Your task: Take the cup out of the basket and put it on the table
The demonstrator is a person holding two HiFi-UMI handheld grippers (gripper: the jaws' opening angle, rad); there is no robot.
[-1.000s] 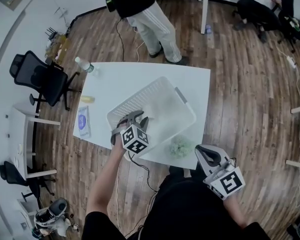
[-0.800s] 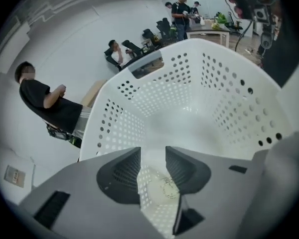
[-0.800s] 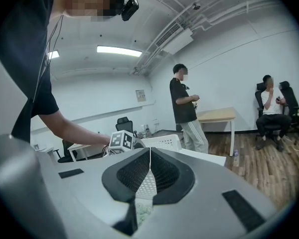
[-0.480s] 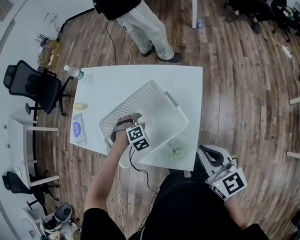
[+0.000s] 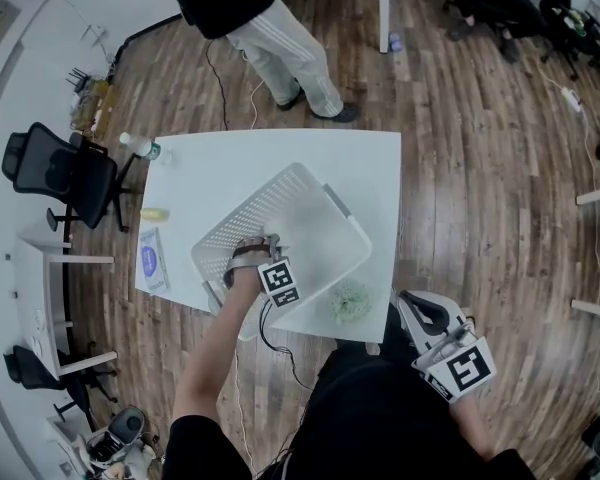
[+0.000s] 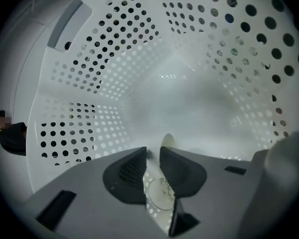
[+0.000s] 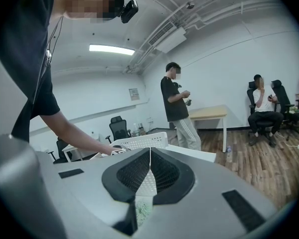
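A white worktop [image 5: 370, 168] stands on a wood-plank floor [image 5: 480, 168] in a white-walled office room. A white perforated basket [image 5: 280, 193] lies on it and fills most of the middle. Along the worktop's left side are a bottle [image 5: 138, 146], a small yellow thing [image 5: 155, 214] and a blue-and-white packet [image 5: 150, 258]. Near the front edge, just beside the basket, sits a pale green crumpled clump [image 5: 352, 301]. A black office chair [image 5: 55, 168] stands off the left side. A person in a dark top and light trousers [image 5: 275, 38] stands at the far side, and a wooden table [image 7: 209, 114] stands farther back.

A second ago the left tongs [image 6: 153, 151] were over the basket's near rim. They have since come down into its hollow, and their marker cube [image 5: 280, 283] now shows smaller, inside the wall. Their jaws have just been closing. The right tongs [image 7: 150, 153] are much where they were, off the worktop's near right corner, and the basket has kept its place.

The cup [image 6: 159, 190] is clear and lies inside the basket, right between the left tongs' jaws. The jaws stand a narrow way apart and pinch it — its rounded edge pokes out just past the tips, and the basket's dotted wall shows through it. In the head view the cup cannot be made out. The right tongs are pressed together with nothing between them, outside the basket and well apart from the cup.
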